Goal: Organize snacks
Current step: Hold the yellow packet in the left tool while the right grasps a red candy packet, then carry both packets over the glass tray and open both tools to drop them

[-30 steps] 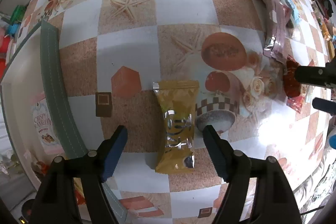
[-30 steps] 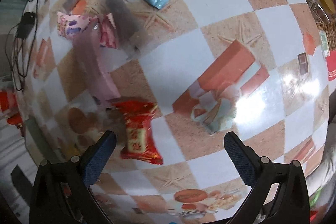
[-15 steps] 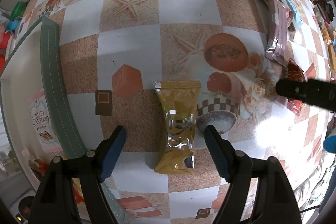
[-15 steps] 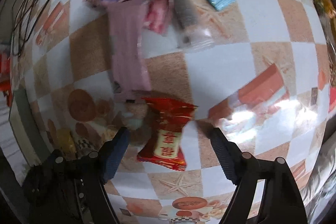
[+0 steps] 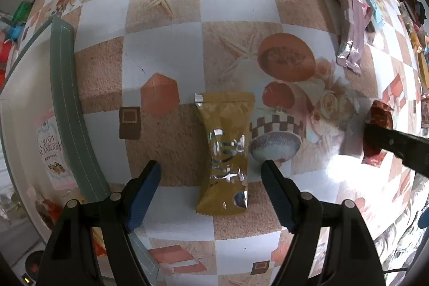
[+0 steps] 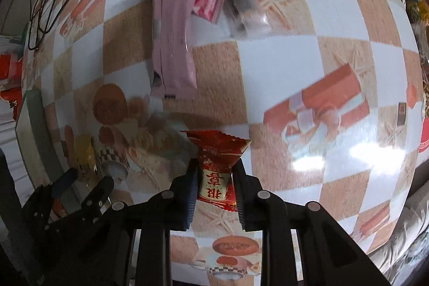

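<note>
The right gripper (image 6: 214,178) is closing its jaws on a red snack packet (image 6: 217,165) lying on the checkered surface (image 6: 281,66), probably to lift it. The left gripper (image 5: 210,178) hovers with jaws open, straddling a yellow snack packet (image 5: 224,152) without touching it.
</note>
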